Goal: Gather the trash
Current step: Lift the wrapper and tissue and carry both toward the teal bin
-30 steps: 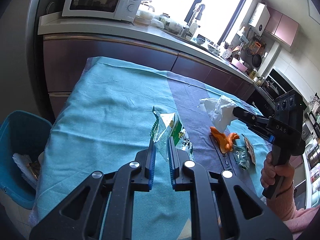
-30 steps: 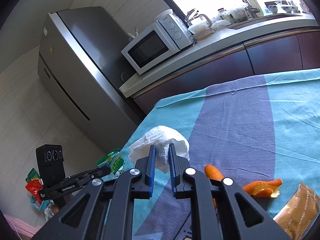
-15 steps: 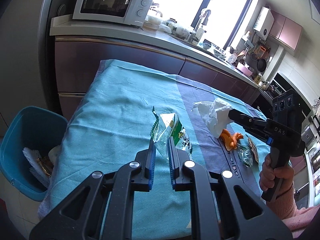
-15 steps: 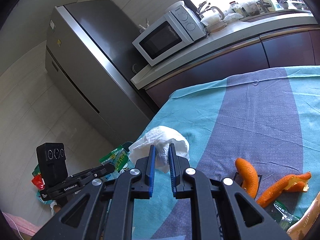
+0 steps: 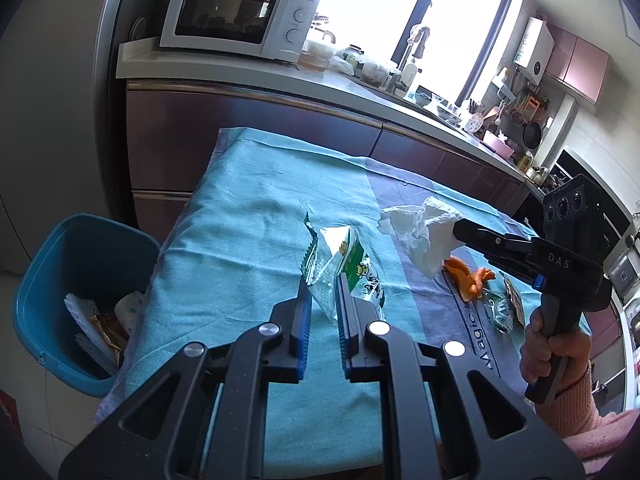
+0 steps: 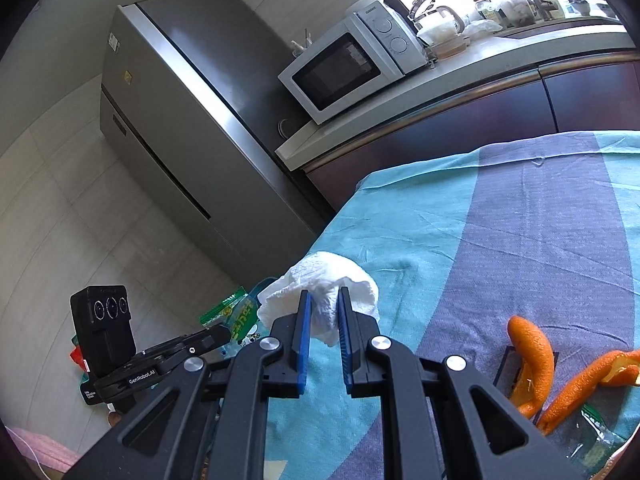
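Observation:
My left gripper (image 5: pixel 323 286) is shut on a green and clear snack wrapper (image 5: pixel 346 268), held above the teal cloth. A crumpled white tissue (image 6: pixel 324 292) sits pinched in my right gripper (image 6: pixel 323 298), which is shut on it. In the left wrist view the right gripper (image 5: pixel 458 230) reaches in from the right with the tissue (image 5: pixel 420 232) at its tip. In the right wrist view the left gripper (image 6: pixel 224 334) shows at lower left with the wrapper (image 6: pixel 236 316). A blue trash bin (image 5: pixel 80 292) stands on the floor left of the table, holding some trash.
Orange peels (image 6: pixel 536 364) (image 5: pixel 468 278) and small wrappers (image 5: pixel 504 306) lie on the teal and purple cloth (image 5: pixel 256 216). Behind the table runs a counter with a microwave (image 5: pixel 236 16). A steel fridge (image 6: pixel 180 120) stands at the left.
Both grippers have drifted left over the table toward the bin side, each keeping its hold. The bin shows more fully in the left wrist view; the peels have slid right in the right wrist view.

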Tool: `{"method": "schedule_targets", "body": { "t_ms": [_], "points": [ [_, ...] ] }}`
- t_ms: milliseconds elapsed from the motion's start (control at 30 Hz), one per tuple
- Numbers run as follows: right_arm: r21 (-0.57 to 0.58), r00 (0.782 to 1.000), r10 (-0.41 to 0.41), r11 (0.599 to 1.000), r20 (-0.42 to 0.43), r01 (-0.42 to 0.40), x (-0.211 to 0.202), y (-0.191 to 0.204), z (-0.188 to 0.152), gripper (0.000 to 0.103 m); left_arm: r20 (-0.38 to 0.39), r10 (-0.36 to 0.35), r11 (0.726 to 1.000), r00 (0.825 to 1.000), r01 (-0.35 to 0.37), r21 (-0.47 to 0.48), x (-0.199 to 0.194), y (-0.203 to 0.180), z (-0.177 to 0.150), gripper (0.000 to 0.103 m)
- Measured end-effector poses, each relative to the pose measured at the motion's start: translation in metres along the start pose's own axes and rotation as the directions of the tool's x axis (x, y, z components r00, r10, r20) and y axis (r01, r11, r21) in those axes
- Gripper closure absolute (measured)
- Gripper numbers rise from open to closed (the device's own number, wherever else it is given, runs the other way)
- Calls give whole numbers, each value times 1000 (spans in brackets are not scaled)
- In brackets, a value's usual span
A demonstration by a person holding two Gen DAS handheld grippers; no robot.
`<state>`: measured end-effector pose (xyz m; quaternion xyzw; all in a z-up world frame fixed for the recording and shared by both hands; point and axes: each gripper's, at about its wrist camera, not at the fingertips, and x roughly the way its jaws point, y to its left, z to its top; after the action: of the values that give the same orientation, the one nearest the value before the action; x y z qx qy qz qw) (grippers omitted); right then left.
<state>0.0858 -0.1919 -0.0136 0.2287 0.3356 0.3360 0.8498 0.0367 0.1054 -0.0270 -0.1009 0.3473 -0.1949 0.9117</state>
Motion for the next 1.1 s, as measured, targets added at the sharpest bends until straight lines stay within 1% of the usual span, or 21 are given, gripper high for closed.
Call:
{"method": "schedule_targets", "body": {
  "t_ms": [667,1100],
  "points": [
    [-18,998,44,999,-41,-45,29,15,4,91,25,51,998,998,-50,-27,-16,15,-3,90],
    [-31,994,77,996,-76,-79,48,27,5,91,33,70,997,997,-68,-42,-24,21,-6,90]
  ]
}}
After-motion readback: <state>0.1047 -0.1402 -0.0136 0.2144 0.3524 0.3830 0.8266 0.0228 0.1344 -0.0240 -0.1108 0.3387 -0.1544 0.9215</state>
